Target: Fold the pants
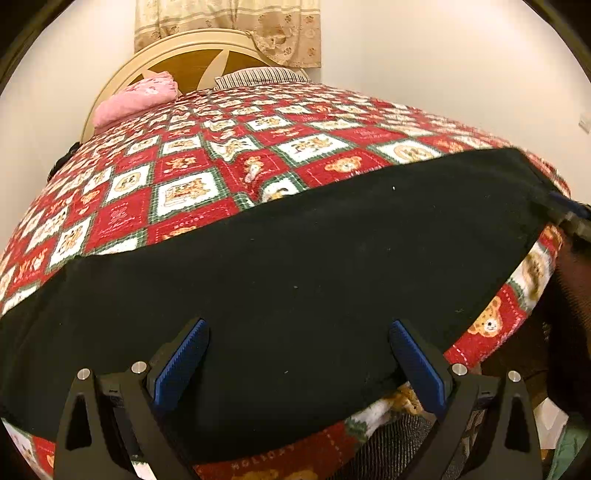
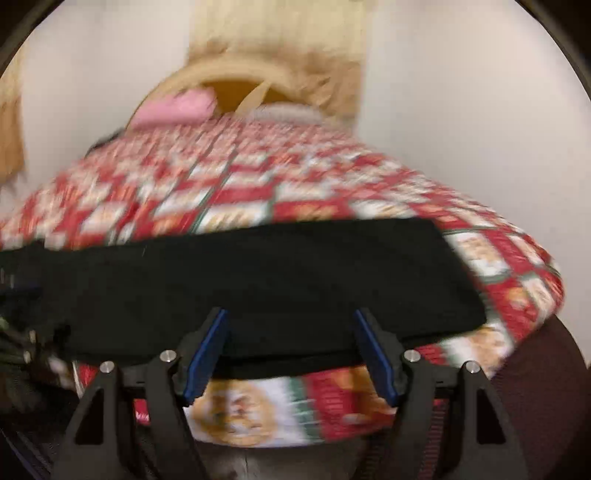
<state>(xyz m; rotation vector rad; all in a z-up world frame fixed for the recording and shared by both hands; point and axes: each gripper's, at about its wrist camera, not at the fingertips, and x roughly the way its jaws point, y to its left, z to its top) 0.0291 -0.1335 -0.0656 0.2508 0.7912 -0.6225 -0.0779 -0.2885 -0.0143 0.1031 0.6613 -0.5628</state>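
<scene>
The black pants lie flat as a long band across the near edge of a bed with a red teddy-bear blanket. My left gripper is open, its blue pads above the pants' near edge, holding nothing. In the blurred right wrist view the pants lie across the blanket, with their right end square. My right gripper is open over the pants' near edge, empty. The other gripper shows at the far right of the left wrist view, at the pants' end.
A pink pillow and a striped pillow lie at the wooden headboard. A patterned curtain hangs behind. White walls flank the bed. The bed's front edge drops away just below both grippers.
</scene>
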